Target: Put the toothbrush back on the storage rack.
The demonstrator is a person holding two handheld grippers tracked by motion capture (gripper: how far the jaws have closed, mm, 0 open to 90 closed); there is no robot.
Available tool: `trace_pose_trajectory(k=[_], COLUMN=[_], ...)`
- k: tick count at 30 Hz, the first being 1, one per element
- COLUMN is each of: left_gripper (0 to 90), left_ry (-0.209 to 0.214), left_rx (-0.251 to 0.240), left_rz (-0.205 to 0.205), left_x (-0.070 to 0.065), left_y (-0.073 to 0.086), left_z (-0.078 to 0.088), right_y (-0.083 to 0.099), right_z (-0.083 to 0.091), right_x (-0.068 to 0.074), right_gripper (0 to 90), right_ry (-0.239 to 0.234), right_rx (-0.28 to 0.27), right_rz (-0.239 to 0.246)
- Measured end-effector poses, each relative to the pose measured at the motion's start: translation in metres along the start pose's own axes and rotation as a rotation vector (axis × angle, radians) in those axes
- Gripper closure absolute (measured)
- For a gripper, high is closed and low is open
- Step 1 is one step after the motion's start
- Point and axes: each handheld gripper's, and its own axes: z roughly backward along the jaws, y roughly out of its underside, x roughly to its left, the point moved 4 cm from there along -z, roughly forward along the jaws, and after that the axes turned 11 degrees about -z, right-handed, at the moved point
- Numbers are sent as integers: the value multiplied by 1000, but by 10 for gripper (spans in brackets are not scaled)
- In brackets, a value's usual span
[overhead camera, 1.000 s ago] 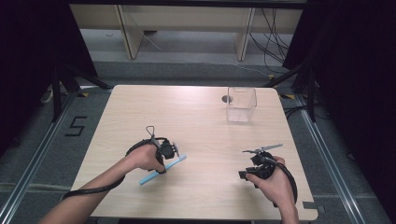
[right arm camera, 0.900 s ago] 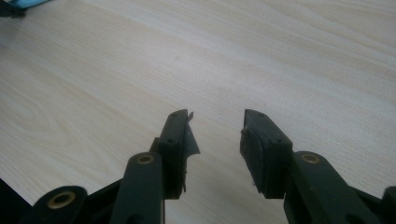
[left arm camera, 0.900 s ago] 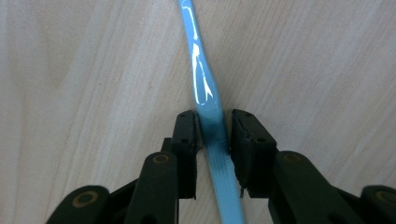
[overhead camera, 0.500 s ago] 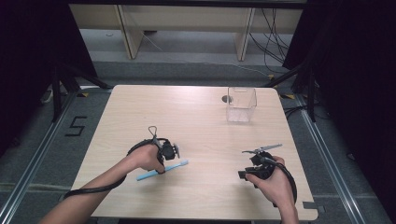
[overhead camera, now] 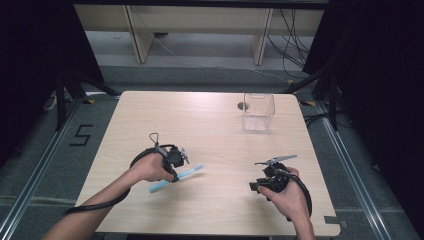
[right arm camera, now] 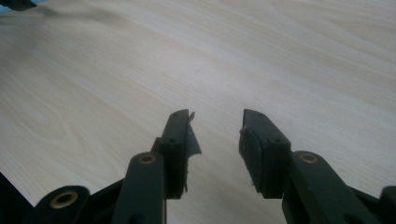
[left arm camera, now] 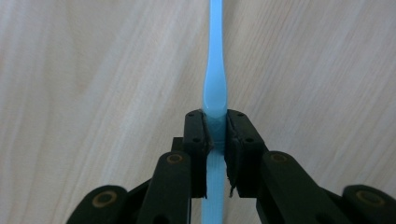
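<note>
Left gripper view: left gripper (left arm camera: 215, 135) pinching the blue stick (left arm camera: 214, 70) tight between both pads, jaws having just been closing on it. High view: lying flat on the tabletop (overhead camera: 215, 125), near the front edge, left of the middle. Right gripper (right arm camera: 217, 133) resting near the front right corner, jaws spread apart, holding nothing.

A slim, light blue plastic stick (overhead camera: 177, 178) lies low on the wooden table, left of the middle of the high view. It runs slantwise there, its lower end toward the bottom left and its upper end toward the right. In the left gripper view the stick (left arm camera: 215, 70) runs straight up the middle of the frame. It is narrow at the top and widens into a flat, glossy part lower down, where two black pads press on both its sides.
</note>
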Motion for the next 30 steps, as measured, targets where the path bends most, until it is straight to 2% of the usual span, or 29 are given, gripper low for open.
trace_pose_trajectory(k=[1, 5, 6, 7, 8, 9, 10, 11, 12, 13, 14, 15, 16, 18, 20, 21, 22, 24, 25, 26, 27, 29, 30], left_gripper=[784, 784, 784, 784, 784, 784, 784, 784, 784, 784, 784, 784, 784, 784, 784, 784, 784, 784, 784, 784, 784, 784, 785], left_ry=[-6, -34, -37, -41, -47, -54, -59, -68, -71, -73, -78, -77, -83, -94, -115, -119, -128, -136, -148, -148, -150, -150, -157], left_rx=[-22, -122, -134, -143, -165, -177, -188, -205, -225, -234, -259, -289, -307, -318, -362, -372, -401, -409, -458, -458, -484, -500, -504], left_rz=[6, 34, 38, 39, 36, 31, 34, 32, 36, 33, 37, 62, 67, 54, 50, 45, 62, 60, 91, 91, 104, 111, 117], left_x=[0, -2, -3, -3, -3, -3, -4, -4, -4, -4, -5, -7, -7, -7, -6, -6, -7, -6, -7, -7, -8, -7, -7], left_y=[0, -1, 0, 0, 0, 1, 1, 2, 2, 2, 3, 2, 3, 3, 6, 7, 7, 9, 9, 9, 10, 12, 13], left_z=[2, 13, 14, 15, 17, 19, 20, 21, 22, 23, 24, 24, 25, 26, 30, 31, 30, 31, 29, 29, 27, 25, 25], right_y=[0, -1, 0, -2, -2, -2, -2, -3, -3, -1, -1, -2, -2, -2, -3, -4, -4, -5, -6, -6, -5, -6, -6], right_z=[-1, -7, -8, -10, -11, -12, -14, -14, -14, -13, -13, -15, -16, -16, -16, -15, -15, -17, -20, -20, -22, -26, -27], right_x=[1, 9, 14, 11, 12, 15, 16, 16, 17, 22, 22, 22, 23, 24, 27, 25, 25, 29, 31, 32, 34, 35, 37], right_gripper=[627, 626, 626, 625, 624, 623, 622, 618, 614, 610, 609, 608, 608, 608, 608, 608, 608, 608, 611, 613, 615, 616, 615], right_ry=[-4, -27, -37, -30, -38, -44, -47, -50, -48, -55, -55, -62, -72, -77, -83, -66, -68, -97, -181, -170, -170, -184, -184], right_rx=[1, -11, 5, -17, -15, -14, -28, -32, -34, -13, -5, -35, -40, -50, -58, -56, -61, -93, -121, -121, -128, -151, -154], right_rz=[14, 7, -32, 13, 30, 6, 10, 36, 33, -17, -15, 6, 11, 15, 2, 14, 15, 8, 48, 47, 49, 78, 59])
